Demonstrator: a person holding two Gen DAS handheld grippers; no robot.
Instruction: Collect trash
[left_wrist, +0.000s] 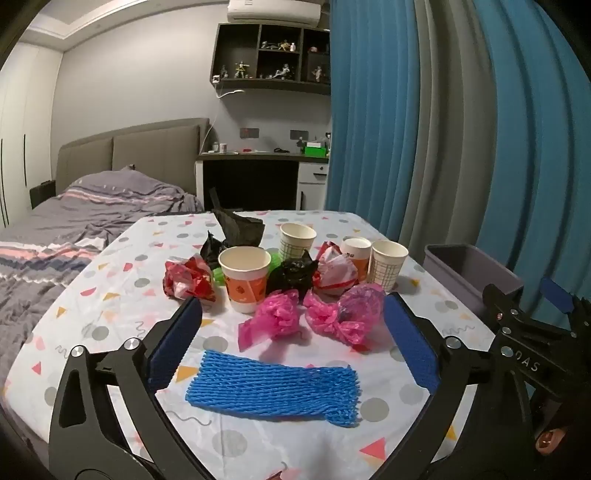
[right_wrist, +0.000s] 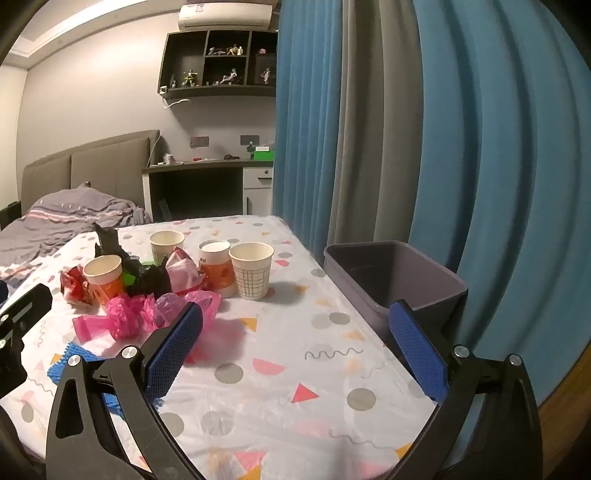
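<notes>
Nothing has been picked up yet: the left gripper (left_wrist: 291, 339) and the right gripper (right_wrist: 295, 343) both hover over the near part of the table with their blue-padded jaws spread wide and empty, tilted slightly downward, which looks like a ready pose before a first grab. The trash sits bunched in the middle of the patterned white tablecloth (left_wrist: 110, 295), probably heaped so it can be cleared piece by piece: a flat blue foam mesh sleeve (left_wrist: 273, 389) lies nearest the near edge, behind it two crumpled pink plastic bags (left_wrist: 280, 317), then a crumpled black plastic bag (left_wrist: 291, 277), red-and-white wrappers (left_wrist: 188, 280) and four paper cups, among them an orange-printed paper cup (left_wrist: 245, 278) and a grid-printed paper cup (right_wrist: 253, 271) standing upright. The grey plastic bin (right_wrist: 399, 273) stands just off the table's right edge, close enough for short drops. The left wrist view frames the foam sleeve squarely between its jaws and catches only a corner of the bin; the right wrist view shows the bin's empty inside, while its left finger hides most of the sleeve.
</notes>
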